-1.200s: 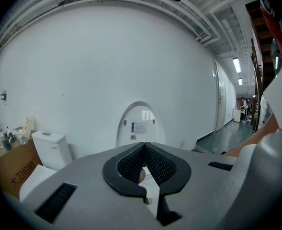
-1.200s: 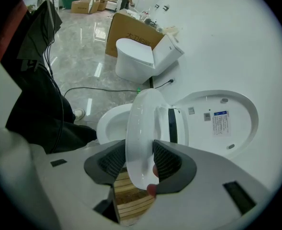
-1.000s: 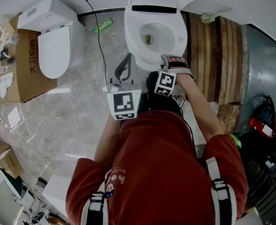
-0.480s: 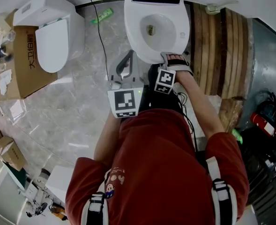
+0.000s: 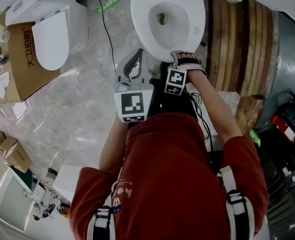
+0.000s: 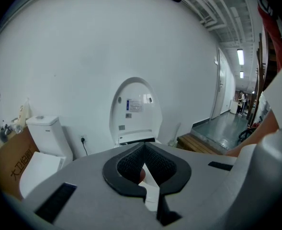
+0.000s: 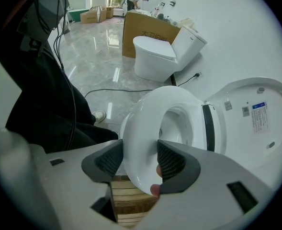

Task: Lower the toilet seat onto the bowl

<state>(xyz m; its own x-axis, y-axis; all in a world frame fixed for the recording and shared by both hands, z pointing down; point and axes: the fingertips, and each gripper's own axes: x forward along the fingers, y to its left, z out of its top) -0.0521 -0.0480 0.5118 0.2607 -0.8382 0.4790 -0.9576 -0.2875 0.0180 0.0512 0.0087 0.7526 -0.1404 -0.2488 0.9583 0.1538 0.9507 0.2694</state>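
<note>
"Where is the white plastic toilet seat (image 5: 195,31)?"

"Down flat over the white ceramic bowl (image 5: 170,9), far centre, with the white lid (image 7: 255,114) upright behind it. Whether it rests fully on the rim cannot be told."

"And the right gripper (image 5: 176,55)?"

"At the seat's near edge. Its fingers (image 7: 107,161) have just been spreading. The rim stands between them, and they are wide on either side, not pinching."

"The left gripper (image 5: 138,54)?"

"Just left of the bowl, apart from the seat. Its fingers (image 6: 126,164) are pressed together at the tips on nothing."

"Anything else?"

"A second white toilet (image 5: 49,31) and a brown cardboard box (image 5: 24,69) far left, and wooden planks (image 5: 237,44) on the right."
</note>
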